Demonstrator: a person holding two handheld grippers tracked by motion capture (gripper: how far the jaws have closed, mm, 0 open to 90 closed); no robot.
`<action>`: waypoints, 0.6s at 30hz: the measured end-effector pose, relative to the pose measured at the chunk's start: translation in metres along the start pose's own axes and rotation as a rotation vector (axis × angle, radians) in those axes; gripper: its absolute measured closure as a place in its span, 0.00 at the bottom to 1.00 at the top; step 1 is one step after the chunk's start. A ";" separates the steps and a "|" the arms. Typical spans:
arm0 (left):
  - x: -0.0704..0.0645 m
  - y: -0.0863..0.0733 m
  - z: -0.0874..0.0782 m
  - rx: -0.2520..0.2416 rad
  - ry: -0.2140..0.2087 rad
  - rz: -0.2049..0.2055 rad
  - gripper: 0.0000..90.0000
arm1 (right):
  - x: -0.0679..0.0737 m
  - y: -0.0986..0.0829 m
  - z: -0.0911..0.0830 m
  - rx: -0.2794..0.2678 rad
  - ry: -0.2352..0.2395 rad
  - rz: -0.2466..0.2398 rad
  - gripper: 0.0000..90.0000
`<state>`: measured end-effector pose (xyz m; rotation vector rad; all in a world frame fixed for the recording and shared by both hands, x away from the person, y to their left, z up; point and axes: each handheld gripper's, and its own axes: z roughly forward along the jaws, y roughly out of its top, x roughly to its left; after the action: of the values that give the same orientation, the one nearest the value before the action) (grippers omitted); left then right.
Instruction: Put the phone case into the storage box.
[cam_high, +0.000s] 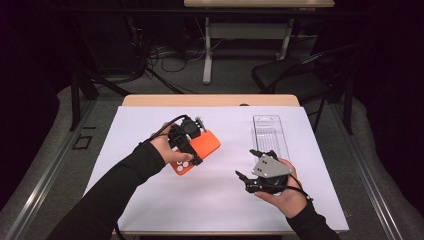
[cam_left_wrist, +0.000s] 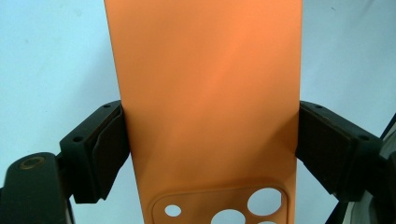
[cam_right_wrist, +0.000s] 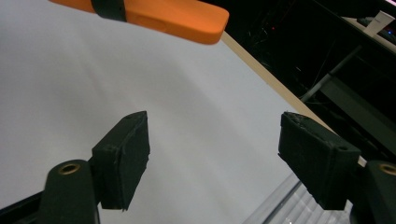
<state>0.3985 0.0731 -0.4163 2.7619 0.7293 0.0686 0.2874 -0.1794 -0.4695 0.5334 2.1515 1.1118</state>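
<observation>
Now left gripper (cam_high: 192, 142) clamping orange phone case (cam_high: 202, 147), right gripper (cam_high: 248, 162) fingers spread

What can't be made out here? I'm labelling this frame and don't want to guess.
- Orange phone case: its top and camera end are cut off by the edges of the left gripper view; in the high view the left gripper covers part of it.
- Clear tray: too faint in the high view to show any contents.

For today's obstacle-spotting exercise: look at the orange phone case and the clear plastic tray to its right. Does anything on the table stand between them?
The right gripper does. Held open and empty, it hovers over the white sheet between the orange phone case, clamped in the left gripper, and the clear plastic tray, near the tray's front end. No loose object lies between them.
</observation>
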 end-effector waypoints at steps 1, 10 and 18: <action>0.000 0.000 0.000 0.004 -0.001 0.000 0.16 | -0.002 0.008 0.004 0.005 0.010 -0.017 0.30; 0.001 -0.002 -0.003 0.001 -0.005 0.002 0.16 | -0.008 0.028 0.014 0.030 0.000 -0.104 0.33; 0.000 0.000 -0.002 0.007 -0.010 0.007 0.16 | -0.001 0.032 0.020 0.066 -0.024 -0.219 0.22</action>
<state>0.3982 0.0736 -0.4148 2.7700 0.7188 0.0538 0.3042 -0.1506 -0.4511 0.3282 2.1718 0.9132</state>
